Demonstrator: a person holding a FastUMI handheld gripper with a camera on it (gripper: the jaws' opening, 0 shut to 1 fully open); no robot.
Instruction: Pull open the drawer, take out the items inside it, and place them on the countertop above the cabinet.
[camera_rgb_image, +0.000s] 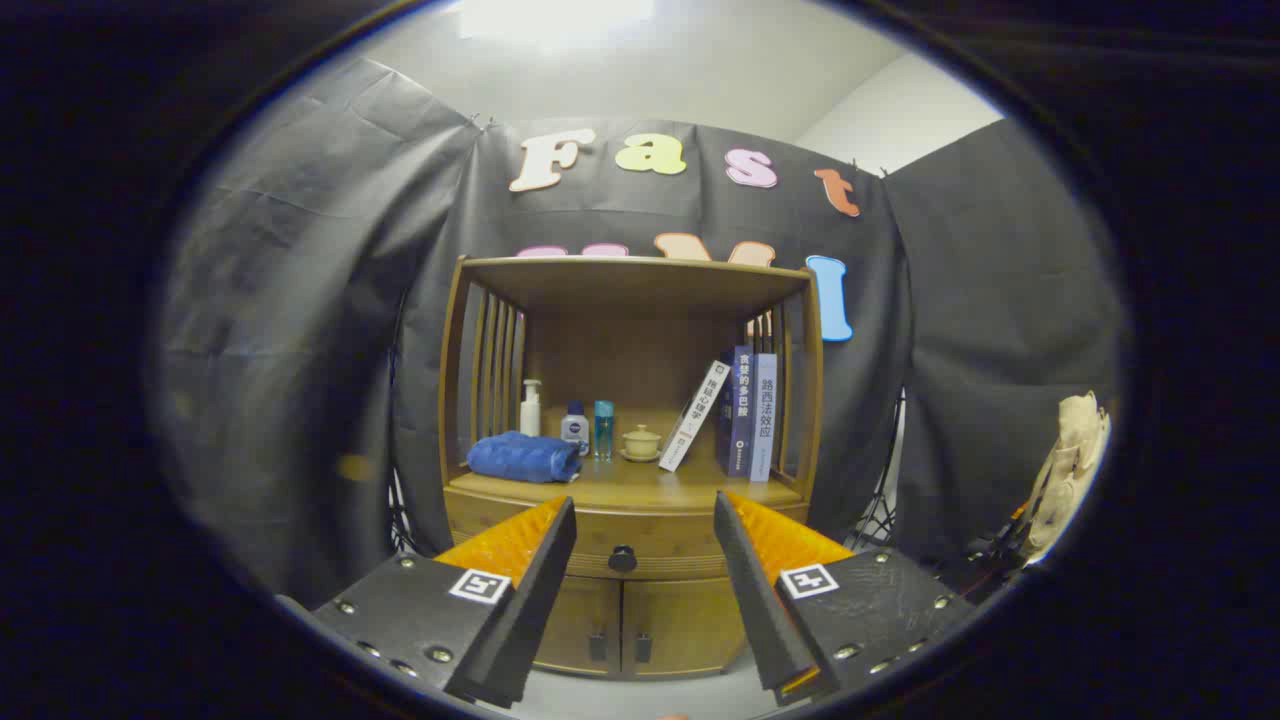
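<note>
The gripper (645, 515) is spread wide and holds nothing. The drawer (620, 535) is closed under the cabinet's countertop (640, 487), its dark knob (622, 558) centred between the fingers, further ahead. Approach straight, close squarely on the knob, then pull level.

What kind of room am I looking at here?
Probably a mock-up home corner in a cloth-walled booth: a wooden cabinet with a shut drawer, a blue towel and books on its countertop. The open claw points at the drawer knob.
</note>
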